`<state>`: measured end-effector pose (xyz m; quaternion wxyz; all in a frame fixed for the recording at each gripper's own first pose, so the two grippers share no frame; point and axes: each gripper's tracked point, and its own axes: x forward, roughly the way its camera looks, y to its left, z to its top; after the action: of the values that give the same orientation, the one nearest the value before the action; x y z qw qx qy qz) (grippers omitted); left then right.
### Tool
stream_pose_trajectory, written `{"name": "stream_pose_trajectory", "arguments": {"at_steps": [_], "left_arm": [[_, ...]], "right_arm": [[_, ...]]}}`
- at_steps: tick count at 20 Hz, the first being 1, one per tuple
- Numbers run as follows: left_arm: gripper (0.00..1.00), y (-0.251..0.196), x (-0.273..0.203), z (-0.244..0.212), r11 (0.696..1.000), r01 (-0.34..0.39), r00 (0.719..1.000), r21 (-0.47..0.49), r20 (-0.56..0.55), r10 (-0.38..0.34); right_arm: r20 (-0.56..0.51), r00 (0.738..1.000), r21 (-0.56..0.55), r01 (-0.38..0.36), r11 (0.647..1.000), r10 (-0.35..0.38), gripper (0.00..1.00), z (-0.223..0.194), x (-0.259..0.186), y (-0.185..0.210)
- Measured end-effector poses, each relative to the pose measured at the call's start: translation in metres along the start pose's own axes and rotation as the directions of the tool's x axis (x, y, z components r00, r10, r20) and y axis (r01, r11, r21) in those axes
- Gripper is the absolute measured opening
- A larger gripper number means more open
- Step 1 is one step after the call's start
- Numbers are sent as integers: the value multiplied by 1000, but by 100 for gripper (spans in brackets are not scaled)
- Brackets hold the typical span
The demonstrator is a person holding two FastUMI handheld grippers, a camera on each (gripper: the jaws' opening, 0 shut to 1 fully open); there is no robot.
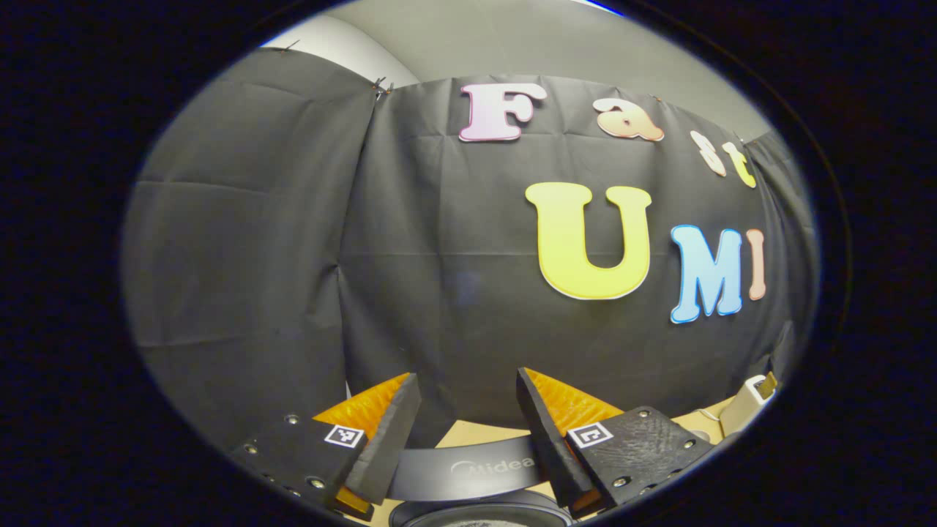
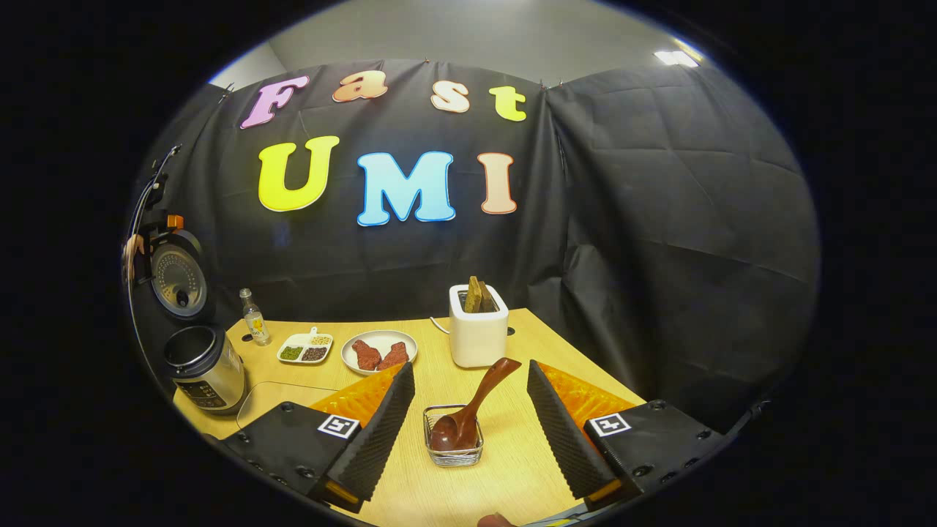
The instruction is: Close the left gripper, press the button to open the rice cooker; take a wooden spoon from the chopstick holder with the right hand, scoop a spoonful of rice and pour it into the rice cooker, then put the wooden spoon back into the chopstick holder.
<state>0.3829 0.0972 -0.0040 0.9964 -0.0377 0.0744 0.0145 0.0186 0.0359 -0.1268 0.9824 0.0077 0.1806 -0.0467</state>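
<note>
Rice cooker (image 2: 201, 366) is standing open on the table (image 2: 512, 468). One wooden spoon (image 2: 472, 410) is leaning in one wire basket (image 2: 454, 439). Both the left gripper (image 1: 468, 410) and right gripper (image 2: 468, 399) are gaping, holding nothing.

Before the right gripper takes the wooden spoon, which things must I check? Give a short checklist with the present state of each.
1. Rice cooker open: ok, its lid stands upright.
2. Right gripper open: ok, fingers wide apart.
3. Wooden spoon within reach: ok, it leans in the wire holder between the fingers.
4. Fingers pressing on the spoon: not ok, not yet touching.
5. Where the rice is: cannot tell.
6. Left gripper clear of the cooker: cannot tell; it is open.
</note>
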Motion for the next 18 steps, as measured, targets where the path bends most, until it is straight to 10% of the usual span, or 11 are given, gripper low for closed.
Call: {"name": "stream_pose_trajectory", "arguments": {"at_steps": [18], "left_arm": [[84, -29, -122, -67, 1000, -21, 997, 17, -74, 22]], "right_arm": [[25, 995, 18, -97, 995, 97, 98, 9, 10, -59]]}}
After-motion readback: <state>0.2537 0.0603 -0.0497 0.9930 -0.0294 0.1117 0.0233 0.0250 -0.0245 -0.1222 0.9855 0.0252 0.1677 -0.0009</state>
